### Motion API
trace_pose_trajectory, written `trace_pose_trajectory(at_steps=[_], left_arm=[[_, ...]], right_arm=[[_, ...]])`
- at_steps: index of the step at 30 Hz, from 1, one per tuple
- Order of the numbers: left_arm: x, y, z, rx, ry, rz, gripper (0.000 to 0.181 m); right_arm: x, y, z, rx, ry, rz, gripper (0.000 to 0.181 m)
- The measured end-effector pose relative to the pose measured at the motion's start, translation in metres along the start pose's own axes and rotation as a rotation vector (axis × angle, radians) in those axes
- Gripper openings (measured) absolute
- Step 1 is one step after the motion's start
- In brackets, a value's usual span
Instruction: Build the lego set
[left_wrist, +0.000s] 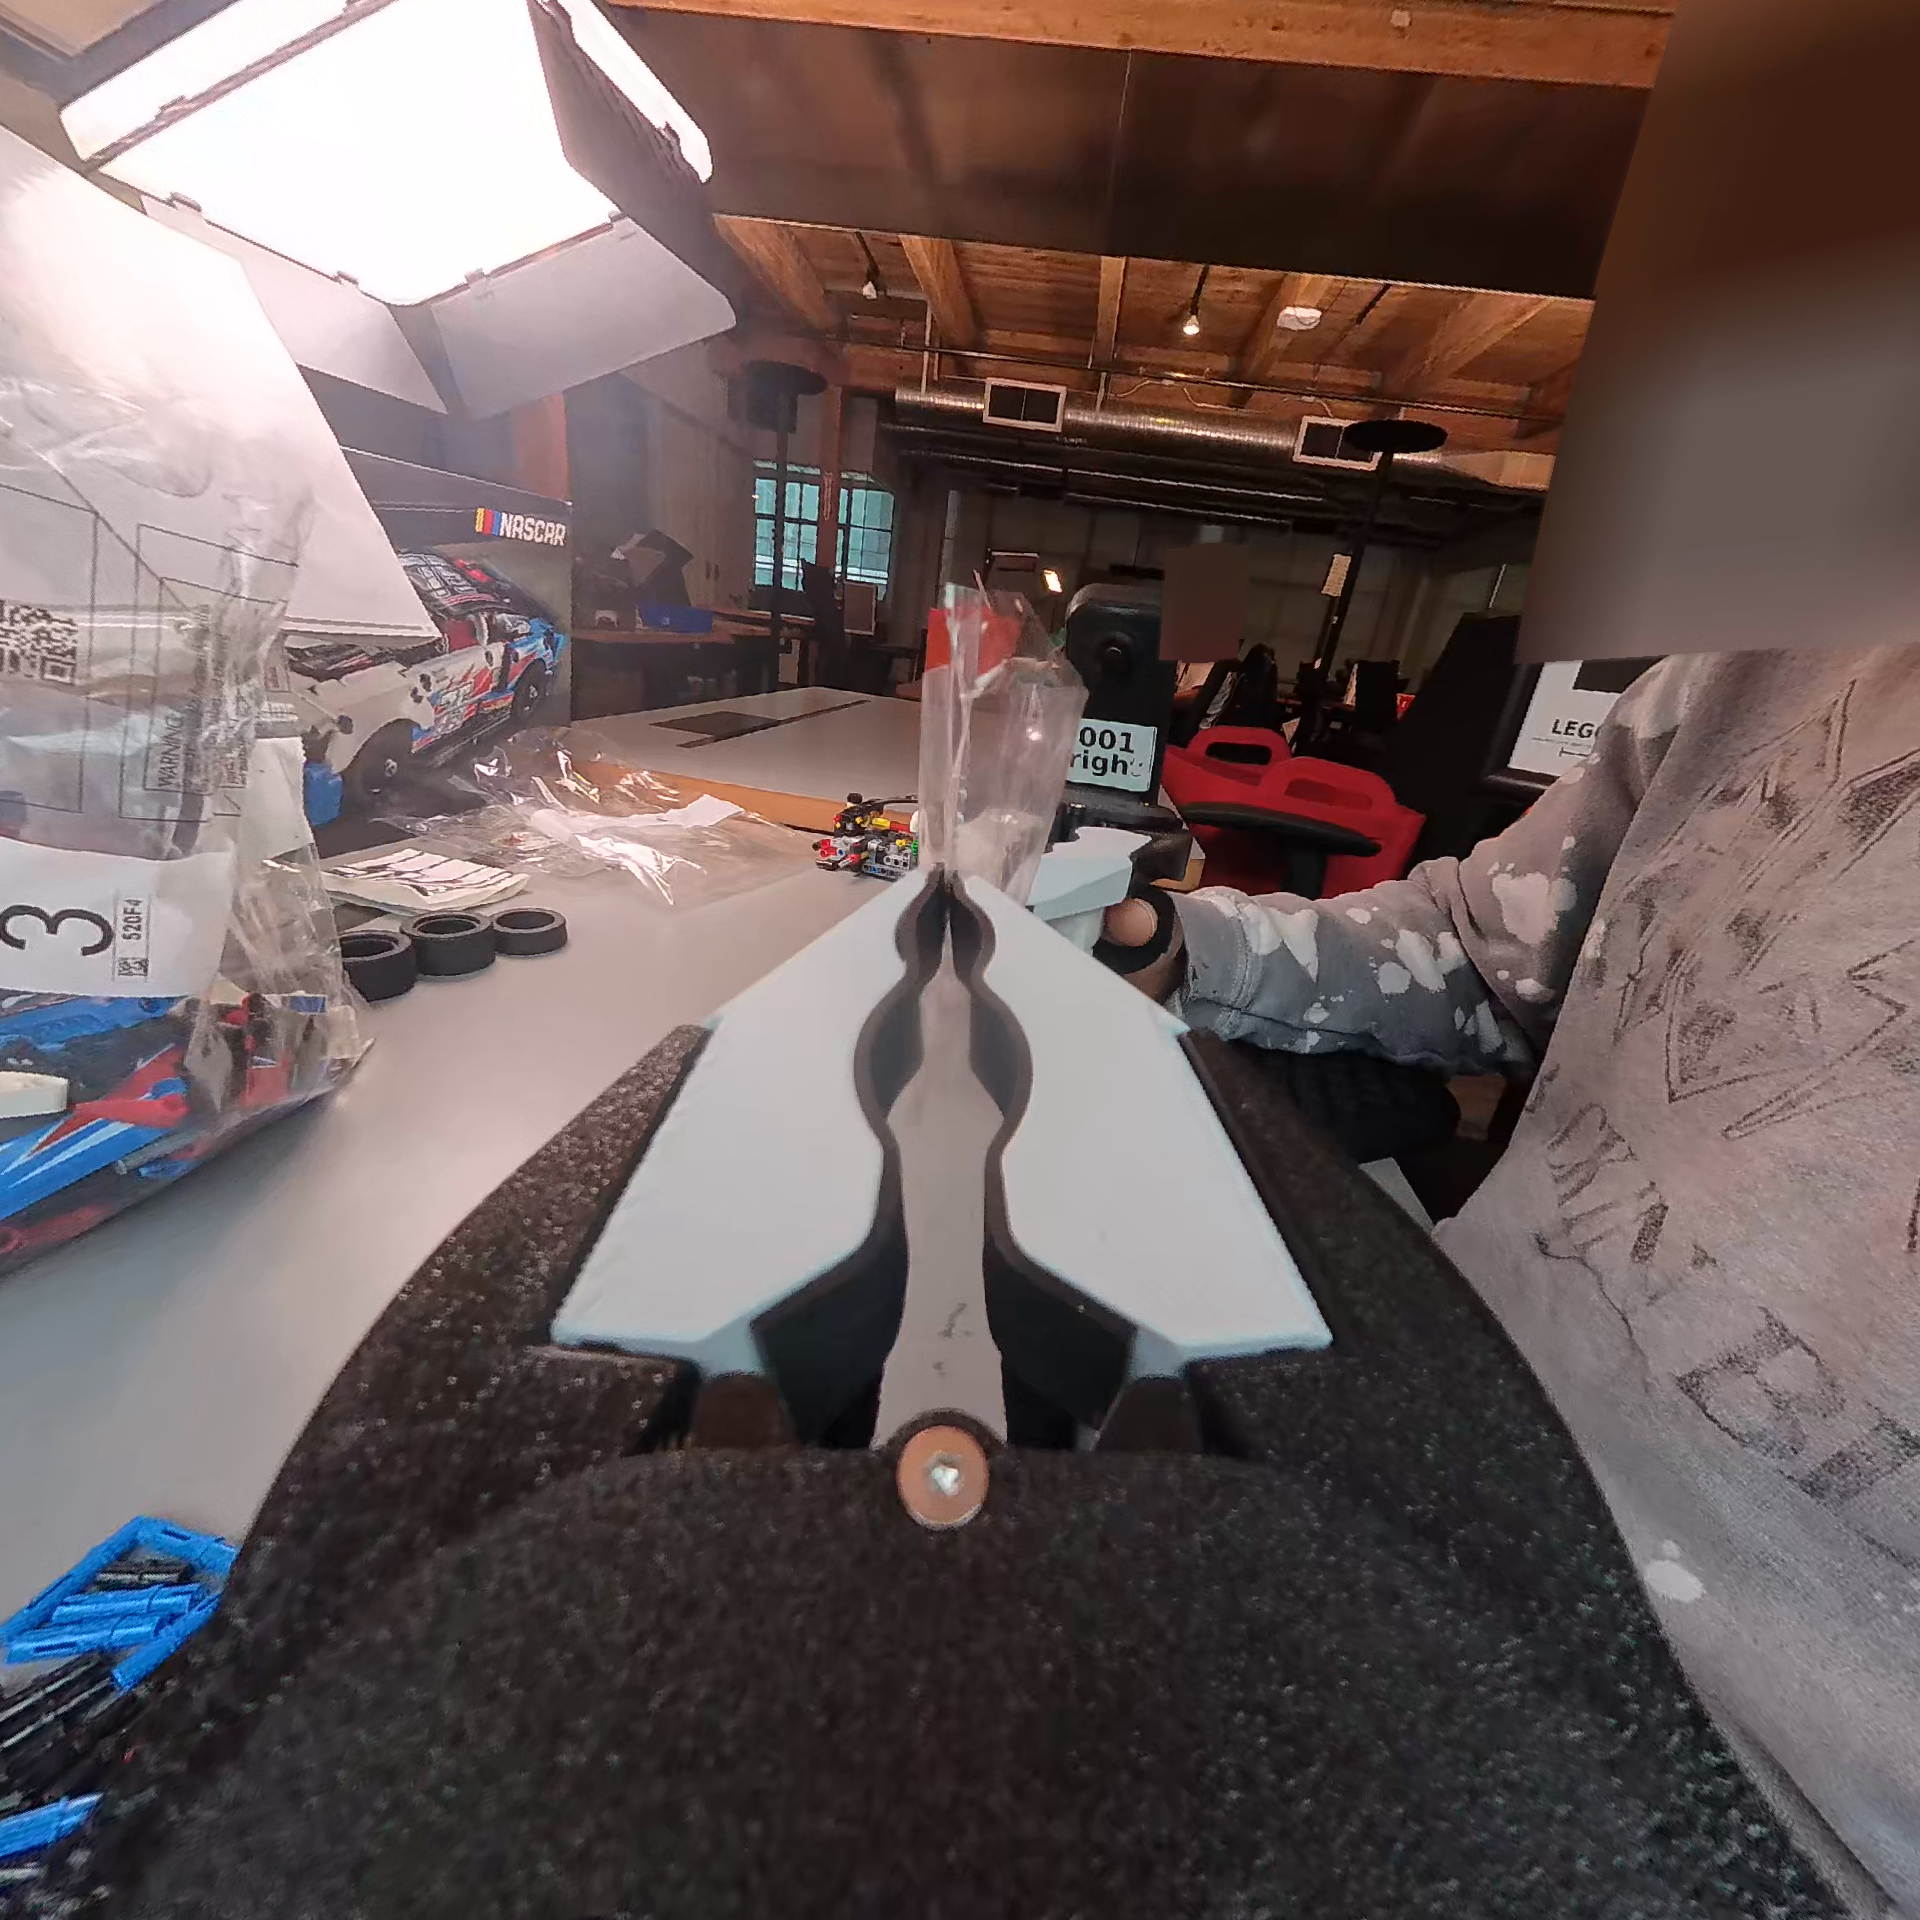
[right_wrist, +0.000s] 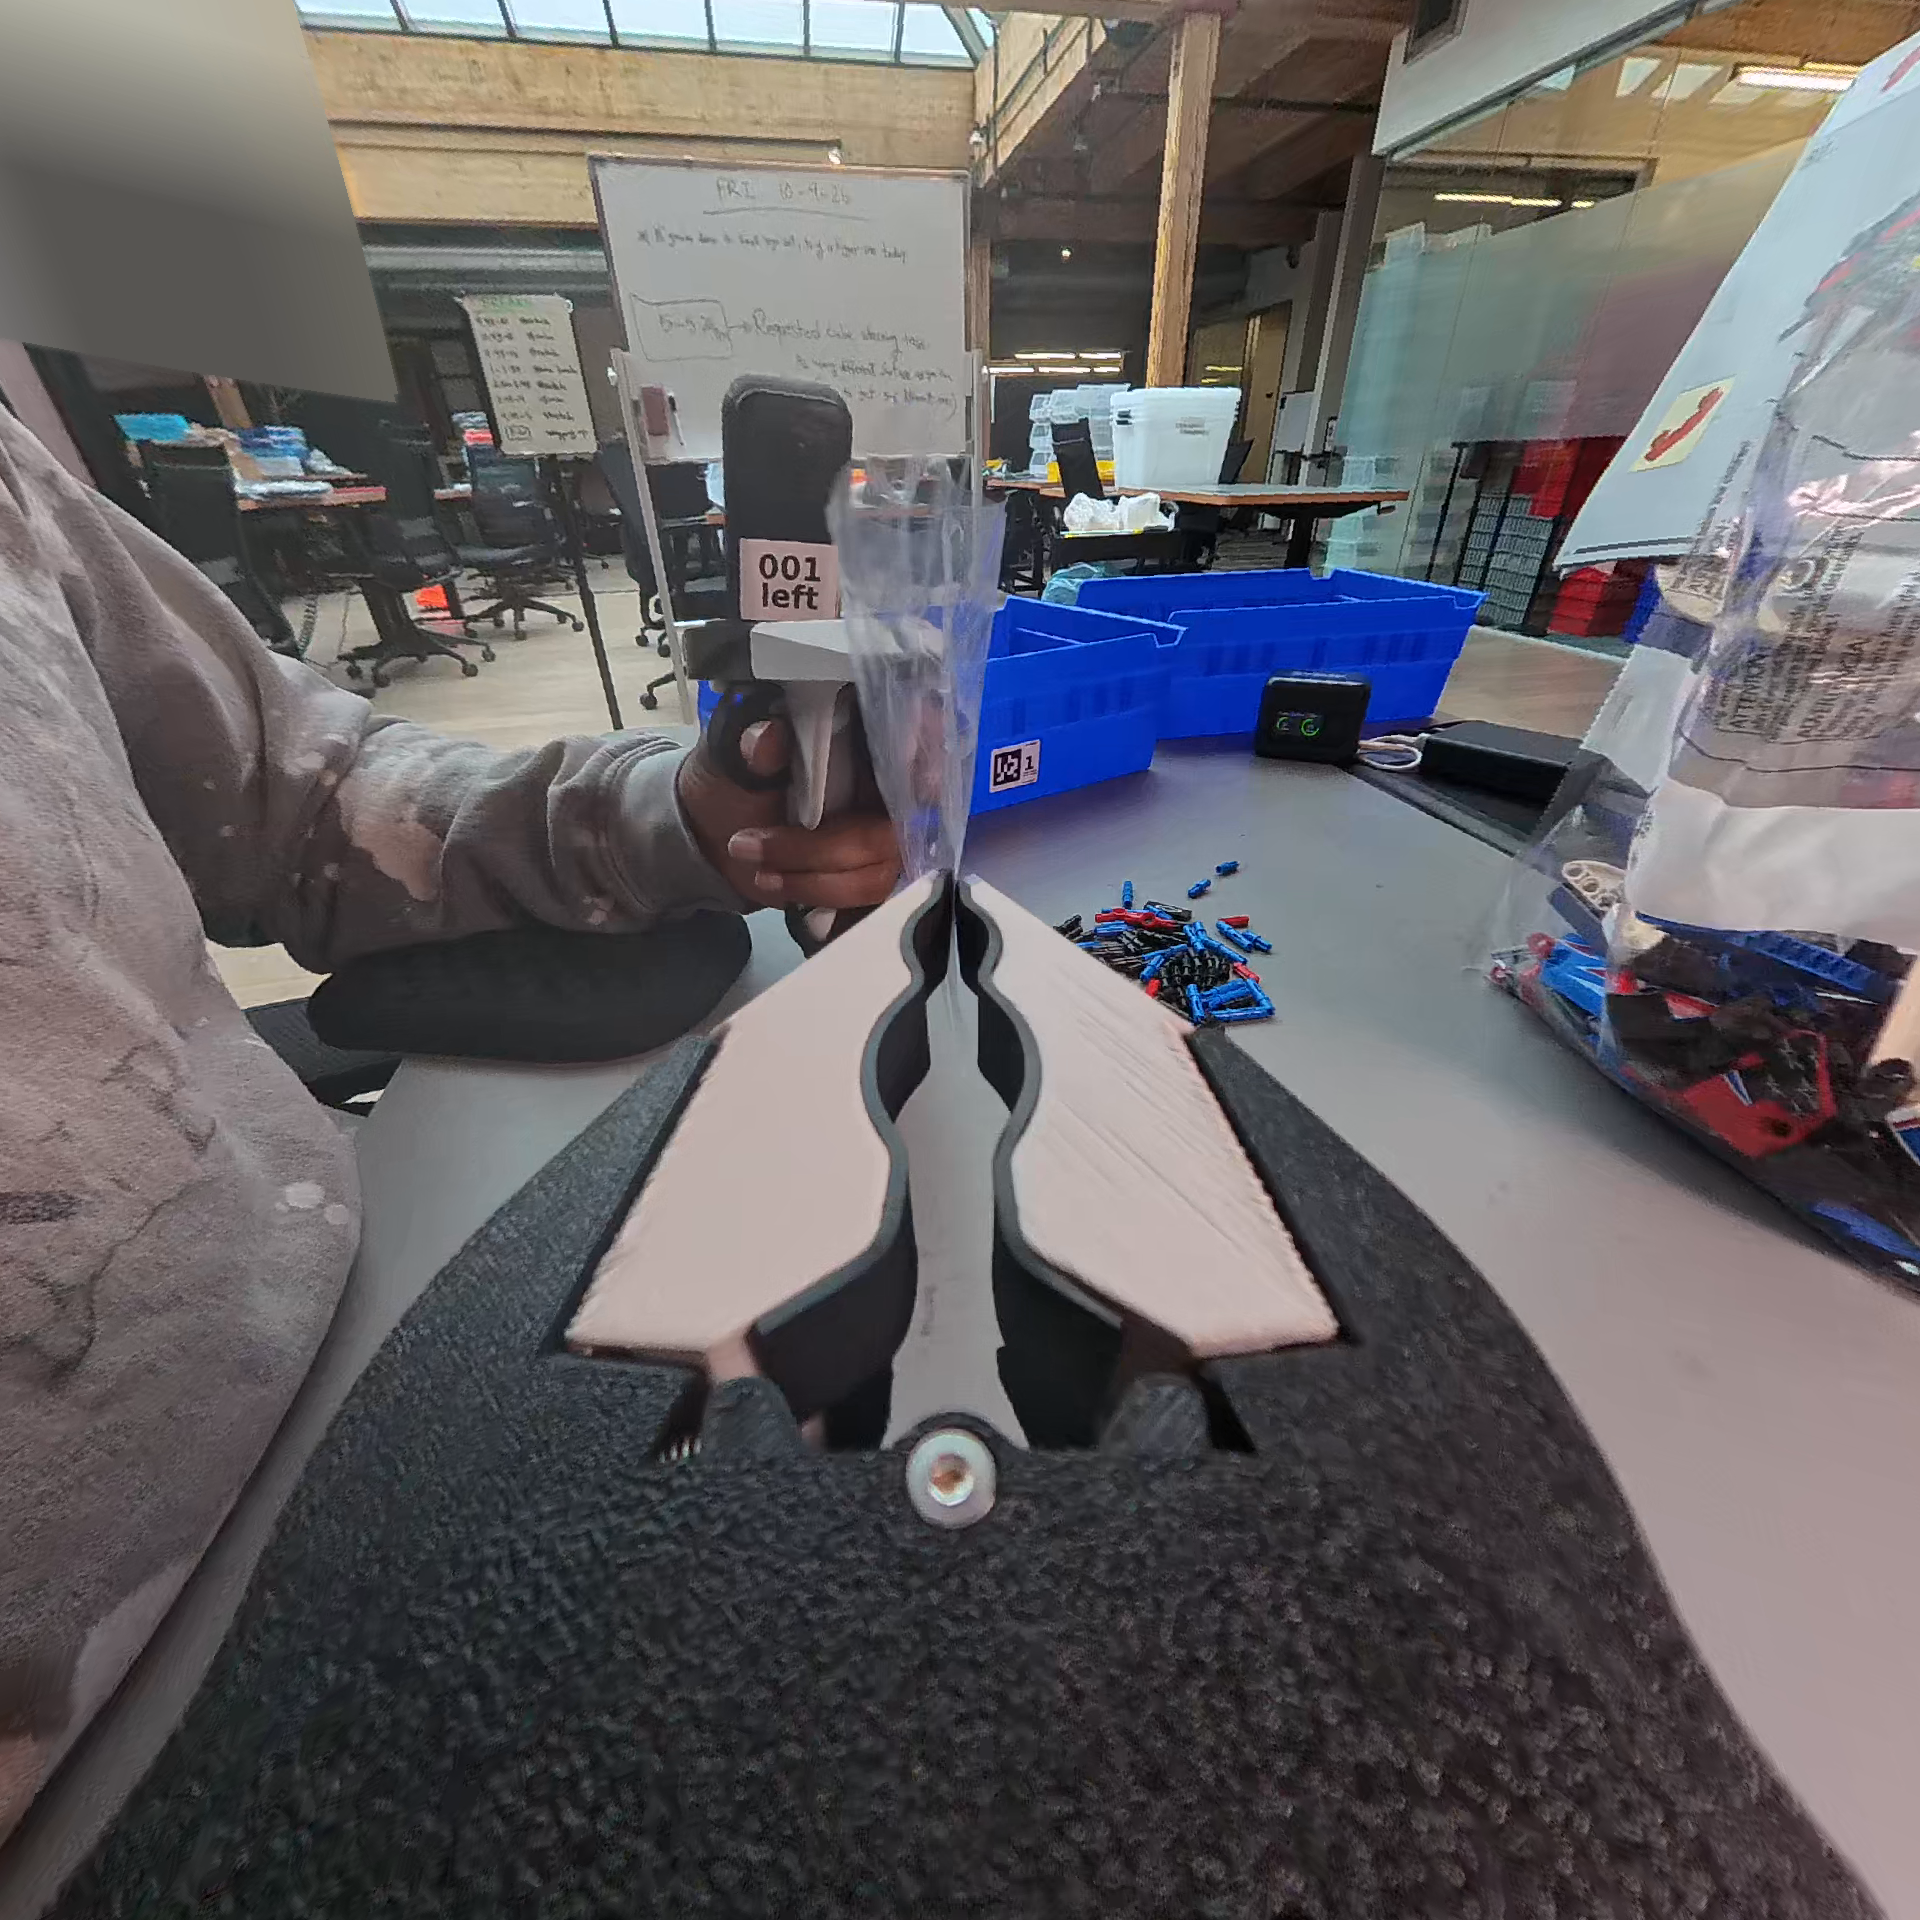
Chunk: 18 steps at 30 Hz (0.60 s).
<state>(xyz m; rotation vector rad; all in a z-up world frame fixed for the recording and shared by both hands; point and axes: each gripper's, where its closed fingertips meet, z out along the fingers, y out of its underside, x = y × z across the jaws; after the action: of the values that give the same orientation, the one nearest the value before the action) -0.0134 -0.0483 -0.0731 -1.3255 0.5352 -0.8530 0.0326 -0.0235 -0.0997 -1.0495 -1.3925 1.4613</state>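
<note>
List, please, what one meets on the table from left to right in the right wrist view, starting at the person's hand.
Hand on the left gripper → thin clear plastic bag pinched by the right gripper → heap of small pins → small black device → big bag of parts.

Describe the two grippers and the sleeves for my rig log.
Left gripper: pale blue-grey fingers with wavy black pads in a grainy black body, one round screw. Right gripper: same build, pinkish-beige fingers. Each carries a white label. Grey sleeves with bleach-like splotches.
</note>
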Motion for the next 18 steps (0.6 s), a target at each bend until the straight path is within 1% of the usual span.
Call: trace_pose_trajectory(at_steps=[5, 7, 10, 13, 14, 15, 16, 17, 18], left_arm=[[0.005, 0.017, 0.008, -0.086, 0.012, 0.017, 0.002], [0.002, 0.017, 0.006, -0.105, -0.001, 0.022, 0.012], [-0.003, 0.019, 0.0, -0.167, -0.009, 0.018, 0.037], [-0.015, 0.01, -0.012, -0.197, -0.064, 0.03, 0.048], [-0.021, 0.006, -0.018, -0.215, -0.099, 0.026, 0.049], [-0.033, 0.005, -0.026, -0.246, -0.165, 0.013, 0.046], [-0.049, 0.008, -0.035, -0.301, -0.255, -0.011, 0.04], [-0.067, 0.017, -0.047, -0.385, -0.362, -0.037, 0.035], [-0.084, 0.03, -0.059, -0.484, -0.464, -0.051, 0.035]], right_arm=[[0.0, 0.004, 0.0, -0.032, 0.016, -0.034, 0.0], [0.003, 0.005, -0.002, -0.046, 0.034, -0.047, 0.0], [0.01, 0.007, -0.008, -0.063, 0.071, -0.074, 0.0], [0.015, 0.01, -0.013, -0.085, 0.102, -0.113, 0.0], [0.017, 0.011, -0.014, -0.095, 0.113, -0.125, 0.0], [0.019, 0.013, -0.016, -0.108, 0.123, -0.139, 0.0], [0.022, 0.014, -0.018, -0.123, 0.141, -0.152, 0.0], [0.027, 0.015, -0.021, -0.136, 0.164, -0.162, 0.0], [0.032, 0.016, -0.024, -0.144, 0.182, -0.164, 0.0]])
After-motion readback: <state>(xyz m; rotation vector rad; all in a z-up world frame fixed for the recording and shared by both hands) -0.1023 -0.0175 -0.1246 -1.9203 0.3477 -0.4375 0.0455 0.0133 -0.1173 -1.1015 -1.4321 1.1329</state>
